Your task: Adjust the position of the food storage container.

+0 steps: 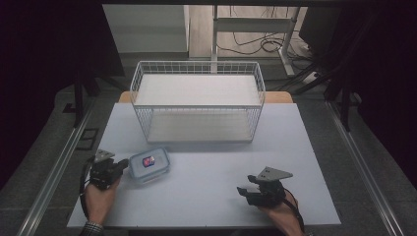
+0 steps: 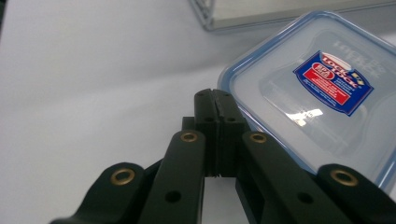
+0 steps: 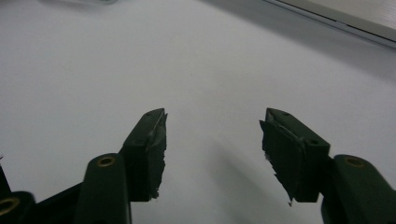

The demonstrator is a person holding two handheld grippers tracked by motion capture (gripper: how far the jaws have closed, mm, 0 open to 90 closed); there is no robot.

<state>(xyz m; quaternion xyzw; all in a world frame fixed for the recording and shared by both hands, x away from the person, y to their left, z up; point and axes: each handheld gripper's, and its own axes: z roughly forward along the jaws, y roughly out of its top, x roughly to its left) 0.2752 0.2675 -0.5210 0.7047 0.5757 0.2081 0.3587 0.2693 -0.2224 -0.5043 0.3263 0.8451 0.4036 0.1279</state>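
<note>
Your left gripper [image 2: 215, 100] has its jaws pressed together on nothing, tips just beside the near-left corner of the lidded container [image 2: 322, 88]. That container [image 1: 149, 164] lies flat near the worktop's [image 1: 206, 196] left edge, in front of the wire basket [image 1: 197, 101]. Your right gripper [image 3: 212, 140], near the front edge toward the right corner, stands about half open with only bare worktop between its jaws.

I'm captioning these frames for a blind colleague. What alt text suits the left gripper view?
The left hand-held gripper, jaws shut with nothing between them, points at the edge of a clear plastic food container with a blue-rimmed lid and a red-and-blue label, lying on a white table.
</note>
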